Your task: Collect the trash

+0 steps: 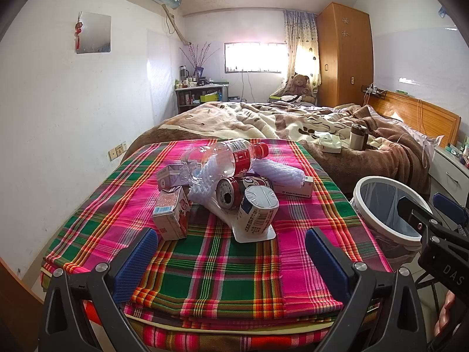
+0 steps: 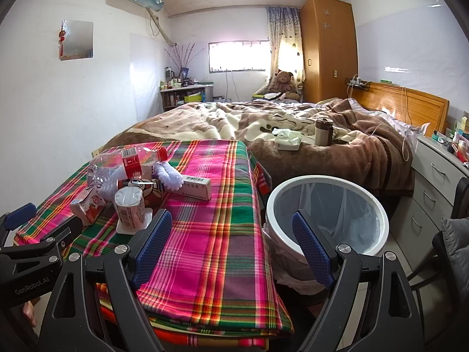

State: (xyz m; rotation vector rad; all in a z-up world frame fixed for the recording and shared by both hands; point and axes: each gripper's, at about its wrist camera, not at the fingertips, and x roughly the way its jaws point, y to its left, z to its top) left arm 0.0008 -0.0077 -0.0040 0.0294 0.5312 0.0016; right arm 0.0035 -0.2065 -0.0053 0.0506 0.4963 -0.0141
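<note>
Left to right. The left gripper [image 1: 231, 259] hangs over the near edge of a plaid cloth [image 1: 222, 278], its blue-padded jaws spread wide and holding nothing. Ahead of it, just beyond its fingertips, lies the pile of trash. Ahead of the left finger stands a small pink drink carton [image 1: 171, 215], with a second, paler carton [image 1: 173, 176] behind it. Between the two fingers and farther forward, a foil-lidded cup [image 1: 258, 209] leans on a white flat lid, touching a red can [image 1: 228, 192] that lies on its side with its opened top facing the camera. A clear plastic bottle [image 1: 225, 158] with red label and red cap rests across the top of the pile, over white foam netting [image 1: 275, 171]; a long white medicine box [image 1: 293, 189] lies at the pile's right side. The right gripper [image 2: 231, 252] is likewise released and empty, its left finger over the cloth and its right finger in front of the white bin [image 2: 328, 214]. That bin, lined with a clear bag, stands on the floor just beside the cloth's right edge, well apart from the trash pile. Beyond both grippers spreads a bed [image 2: 293, 135] with a brown blanket.
</note>
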